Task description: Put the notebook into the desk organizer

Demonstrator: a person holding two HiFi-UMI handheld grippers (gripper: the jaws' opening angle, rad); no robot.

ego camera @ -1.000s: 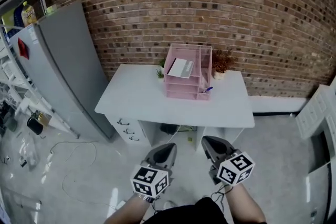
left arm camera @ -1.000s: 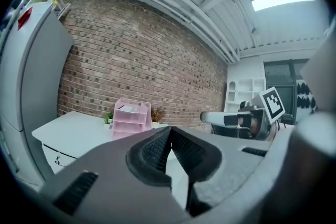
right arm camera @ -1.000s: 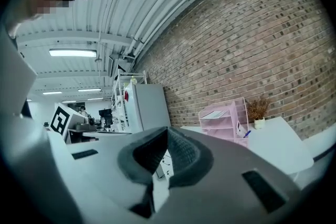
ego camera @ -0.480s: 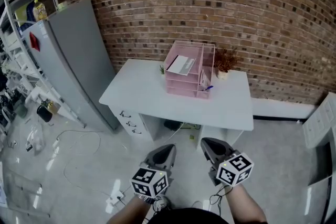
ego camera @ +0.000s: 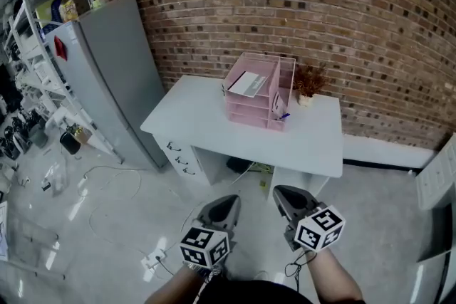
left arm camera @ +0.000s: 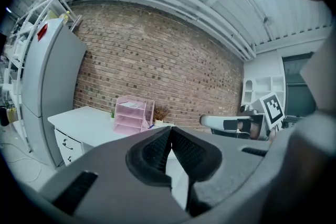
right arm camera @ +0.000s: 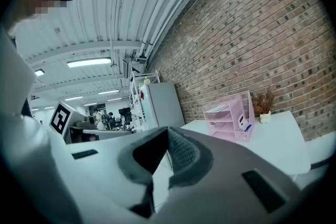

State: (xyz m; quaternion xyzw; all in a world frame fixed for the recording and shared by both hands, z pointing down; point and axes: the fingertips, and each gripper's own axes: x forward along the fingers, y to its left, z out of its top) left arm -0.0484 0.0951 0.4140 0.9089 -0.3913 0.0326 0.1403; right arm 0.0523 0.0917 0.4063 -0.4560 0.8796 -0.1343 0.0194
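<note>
A pink desk organizer [ego camera: 251, 103] stands at the back of a white desk [ego camera: 214, 132], against the brick wall. A white notebook [ego camera: 246, 84] lies on its top tray. It shows far off in the left gripper view as the organizer [left arm camera: 132, 115] and in the right gripper view as the organizer [right arm camera: 229, 118]. My left gripper [ego camera: 226, 204] and right gripper [ego camera: 283, 196] hang low in the head view, well in front of the desk, over the floor. Both are shut with nothing between the jaws.
A grey fridge [ego camera: 107, 75] stands left of the desk, with metal shelving [ego camera: 35, 82] beyond it. A small dried plant in a pot [ego camera: 308, 85] sits right of the organizer. Cables and a power strip [ego camera: 153, 260] lie on the shiny floor. A white cabinet [ego camera: 438, 181] is at the right edge.
The head view has drifted back and left: desk and organizer sit slightly further right and more floor shows. Both grippers keep their place, still shut.
</note>
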